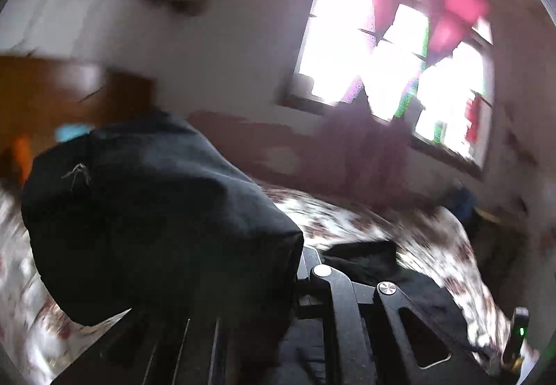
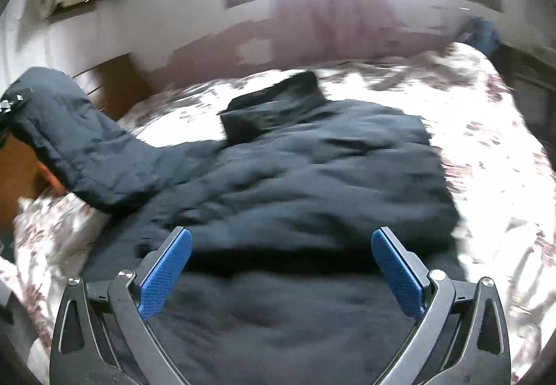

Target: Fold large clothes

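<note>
Sleeve (image 2: 80, 148) of the black jacket (image 2: 295, 183) on the bed (image 2: 486, 141) rises pinched in the left gripper (image 1: 299, 267), right gripper (image 2: 281, 277) jaws wide and empty above its body; best carried flat across the chest.

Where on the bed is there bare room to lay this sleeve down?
Bare floral bedspread lies right of the black jacket, and a strip beyond its collar toward the wall. The middle is crowded by the jacket; the left gripper holds the sleeve.
</note>
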